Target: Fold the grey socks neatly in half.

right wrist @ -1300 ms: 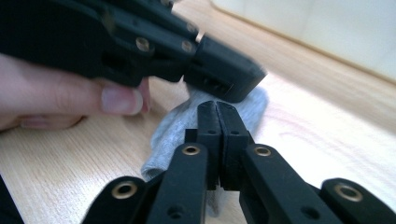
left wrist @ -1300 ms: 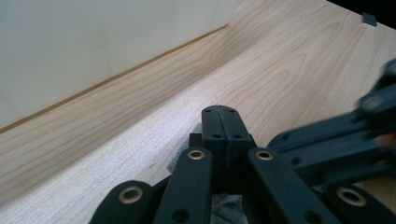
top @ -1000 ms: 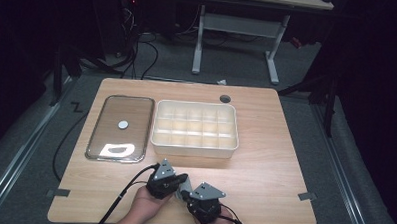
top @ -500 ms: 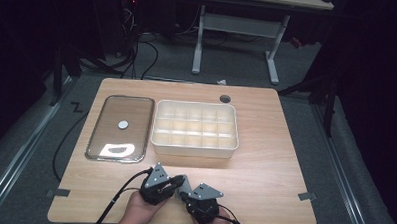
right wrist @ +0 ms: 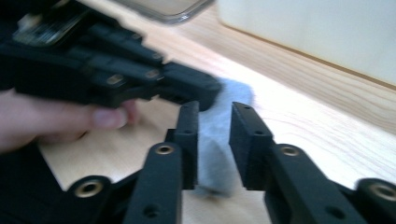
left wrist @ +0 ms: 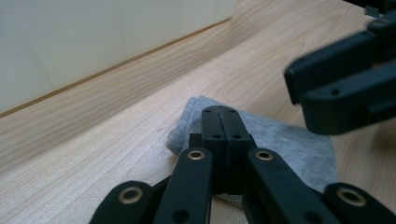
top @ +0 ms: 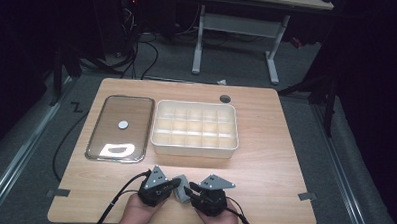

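Working at the table's [top: 265, 159] near edge, I have the grey cloth [top: 182, 187] lying on the wood between both grippers. My left gripper [left wrist: 219, 114] has its jaws pressed together over the cloth; whether they pinch it I cannot tell. My right gripper [right wrist: 214, 122] has just been opening, jaws partly apart astride a cloth fold.

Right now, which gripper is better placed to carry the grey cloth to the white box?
Probably the left gripper: its jaws are shut and lie over the grey cloth. The right gripper has just been opening, the cloth loose between its jaws. The white box sits just ahead.
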`<state>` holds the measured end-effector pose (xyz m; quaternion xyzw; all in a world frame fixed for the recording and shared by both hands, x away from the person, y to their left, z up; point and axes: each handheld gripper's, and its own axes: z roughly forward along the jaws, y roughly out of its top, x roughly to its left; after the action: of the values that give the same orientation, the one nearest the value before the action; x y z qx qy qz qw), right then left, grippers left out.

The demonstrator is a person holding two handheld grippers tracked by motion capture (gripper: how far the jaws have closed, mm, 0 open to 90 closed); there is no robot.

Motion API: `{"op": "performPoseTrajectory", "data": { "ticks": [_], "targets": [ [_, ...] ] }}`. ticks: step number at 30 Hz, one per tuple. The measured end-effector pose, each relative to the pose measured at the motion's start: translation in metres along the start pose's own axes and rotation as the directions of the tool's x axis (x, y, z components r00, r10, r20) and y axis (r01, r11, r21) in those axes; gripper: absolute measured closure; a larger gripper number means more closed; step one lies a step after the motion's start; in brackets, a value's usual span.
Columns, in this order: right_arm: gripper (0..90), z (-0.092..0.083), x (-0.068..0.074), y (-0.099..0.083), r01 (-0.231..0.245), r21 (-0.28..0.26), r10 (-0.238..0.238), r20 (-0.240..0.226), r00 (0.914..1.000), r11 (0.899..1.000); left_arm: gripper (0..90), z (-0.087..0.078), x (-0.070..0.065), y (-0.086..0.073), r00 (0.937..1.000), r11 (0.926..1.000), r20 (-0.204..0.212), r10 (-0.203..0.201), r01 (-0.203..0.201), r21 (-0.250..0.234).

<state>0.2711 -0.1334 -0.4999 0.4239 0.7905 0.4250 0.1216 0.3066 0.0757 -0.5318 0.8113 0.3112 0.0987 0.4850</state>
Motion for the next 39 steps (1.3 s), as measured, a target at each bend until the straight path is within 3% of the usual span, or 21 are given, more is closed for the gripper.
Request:
{"op": "performPoseTrajectory", "data": {
  "ticks": [3,7,15,21,24,29,32,34,39],
  "targets": [
    [51.2,0.008,-0.007,0.001,-0.025,0.05,0.027,-0.024,0.9994,0.998,90.0,-0.001,0.001,0.0,1.0,1.0,0.002,-0.003,0.003,0.003],
    [45.5,0.018,-0.008,-0.004,-0.04,0.086,0.04,-0.001,0.9992,0.996,90.0,-0.001,0.001,0.0,0.9999,0.9999,0.006,-0.013,0.013,0.005],
    [43.8,0.029,-0.009,-0.006,-0.07,0.134,0.077,-0.055,0.9955,0.989,90.0,-0.004,0.003,0.0,0.9999,0.9999,0.016,-0.004,0.004,0.014],
    [51.0,0.032,-0.006,-0.008,-0.06,0.134,0.071,-0.078,0.9944,0.989,88.7,-0.009,0.005,0.001,0.9998,0.9997,0.016,0.007,-0.007,0.024],
    [54.2,0.033,-0.007,-0.007,-0.06,0.142,0.074,-0.091,0.9932,0.988,83.6,-0.012,0.007,0.002,0.9996,0.9997,0.027,-0.005,0.004,0.024],
    [56.7,0.033,-0.009,-0.006,-0.05,0.151,0.068,-0.114,0.9912,0.987,64.9,-0.018,0.01,0.004,0.9993,0.9994,0.027,-0.024,0.024,0.024],
    [57.3,0.033,-0.009,-0.006,-0.047,0.152,0.065,-0.117,0.991,0.987,58.8,-0.017,0.018,0.0,0.9955,0.9948,0.043,-0.085,0.082,0.06],
    [57.6,0.033,-0.009,-0.006,-0.044,0.154,0.062,-0.116,0.9913,0.987,61.4,-0.016,0.022,-0.003,0.9897,0.9902,0.071,-0.124,0.119,0.072],
    [57.8,0.032,-0.007,-0.005,-0.047,0.164,0.064,-0.104,0.9925,0.985,73.5,-0.013,0.02,-0.003,0.9875,0.9899,0.094,-0.127,0.12,0.076]
  ]
}}
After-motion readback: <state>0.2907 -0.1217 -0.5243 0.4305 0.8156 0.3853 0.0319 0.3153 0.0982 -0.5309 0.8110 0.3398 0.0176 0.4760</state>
